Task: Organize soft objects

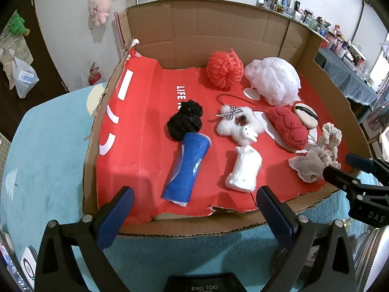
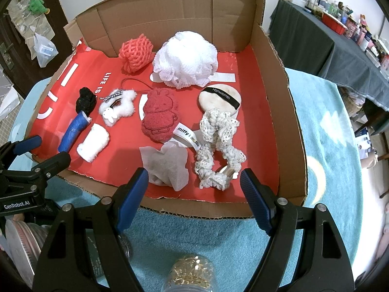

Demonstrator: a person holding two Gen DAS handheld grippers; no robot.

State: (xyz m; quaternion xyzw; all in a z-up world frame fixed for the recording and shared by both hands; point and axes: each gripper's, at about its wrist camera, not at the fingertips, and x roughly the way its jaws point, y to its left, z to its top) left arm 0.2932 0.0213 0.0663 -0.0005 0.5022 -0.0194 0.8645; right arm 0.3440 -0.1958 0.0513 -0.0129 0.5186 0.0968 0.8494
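A shallow cardboard box [image 1: 218, 34] [image 2: 279, 112] lined with red paper holds several soft objects. In the left wrist view: a blue roll [image 1: 186, 168], a black scrunchie [image 1: 184, 121], a white fluffy rabbit charm [image 1: 239, 124], a white pad [image 1: 244, 169], a red mesh ball [image 1: 225, 69], a white bath pouf [image 1: 273, 80]. In the right wrist view: a red rabbit plush [image 2: 160, 119], a powder puff [image 2: 220, 98], a lace scrunchie [image 2: 217, 146], a crumpled grey cloth [image 2: 166, 165]. My left gripper [image 1: 194, 209] is open and empty at the box's near edge. My right gripper [image 2: 194, 194] is open and empty before the cloth.
The box rests on a light blue towel [image 1: 46, 150] [image 2: 328, 126]. A jar of gold rings [image 2: 189, 275] and a metal lid [image 2: 22, 241] lie near me. A dark-covered cluttered table [image 2: 323, 31] stands at the right. Plush toys [image 1: 99, 7] hang on the wall.
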